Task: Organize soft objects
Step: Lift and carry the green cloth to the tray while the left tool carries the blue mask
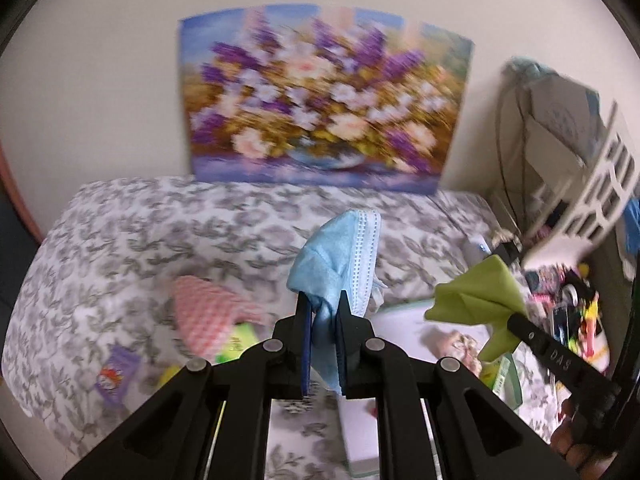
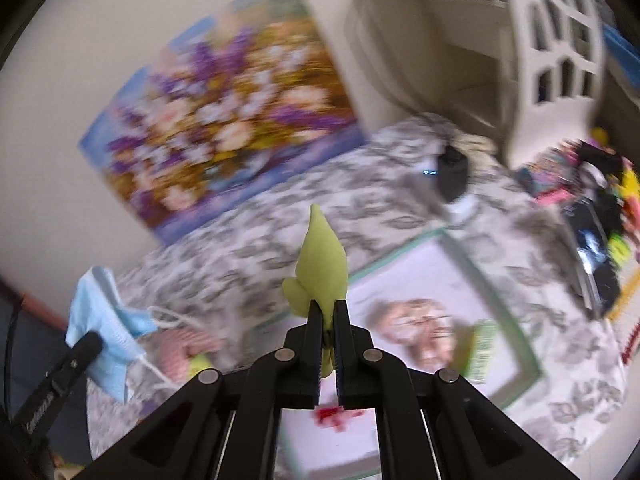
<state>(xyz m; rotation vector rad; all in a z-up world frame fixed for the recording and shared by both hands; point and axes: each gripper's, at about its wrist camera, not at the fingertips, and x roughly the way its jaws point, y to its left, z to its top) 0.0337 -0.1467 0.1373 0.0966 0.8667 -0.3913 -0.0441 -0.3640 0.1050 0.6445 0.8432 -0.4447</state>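
Observation:
My left gripper (image 1: 322, 300) is shut on a light blue face mask (image 1: 340, 256) that stands up between its fingers above the floral-covered surface (image 1: 200, 216). The same mask (image 2: 102, 316) hangs at the left of the right wrist view, held by the left gripper's fingers (image 2: 86, 346). My right gripper (image 2: 328, 306) is shut on a folded green cloth (image 2: 322, 268); that cloth (image 1: 476, 296) shows at the right of the left wrist view. A pink checked cloth (image 1: 208, 312) lies on the surface below. A white tray with a green rim (image 2: 524, 352) holds a pale patterned soft item (image 2: 420, 332).
A flower painting (image 1: 320, 96) leans against the wall behind the surface. A white lattice shelf (image 2: 560, 40) stands at the right, with a pile of colourful small items (image 2: 600, 200) beside it. A dark round device (image 2: 452, 176) sits near the shelf. Small packets (image 1: 116, 368) lie at the front left.

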